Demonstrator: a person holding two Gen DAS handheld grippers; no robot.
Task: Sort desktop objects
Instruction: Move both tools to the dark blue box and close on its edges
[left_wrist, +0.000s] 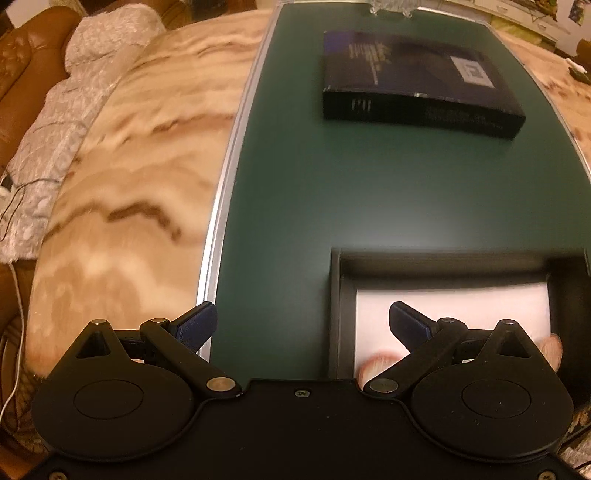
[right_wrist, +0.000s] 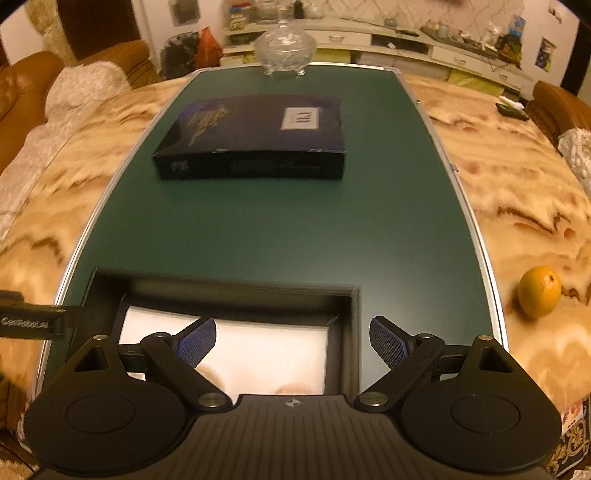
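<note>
A dark green table top (left_wrist: 332, 192) (right_wrist: 258, 229) carries a closed black box (left_wrist: 413, 81) (right_wrist: 258, 136) at its far half. At the near edge stands an open black box (left_wrist: 334, 314) (right_wrist: 352, 332) with a white lining (left_wrist: 480, 306) (right_wrist: 258, 350) and a few pinkish round things, partly hidden. My left gripper (left_wrist: 303, 321) is open and empty, over the open box's left wall. My right gripper (right_wrist: 291, 336) is open and empty above the open box. An orange (right_wrist: 539, 291) lies on the blanket right of the table.
A glass lidded bowl (right_wrist: 284, 48) stands at the table's far edge. A beige patterned blanket (left_wrist: 129, 184) (right_wrist: 517, 192) surrounds the table. The left gripper's body (right_wrist: 29, 321) shows at the right wrist view's left edge. A sofa (left_wrist: 22, 55) and shelves (right_wrist: 443, 44) stand behind.
</note>
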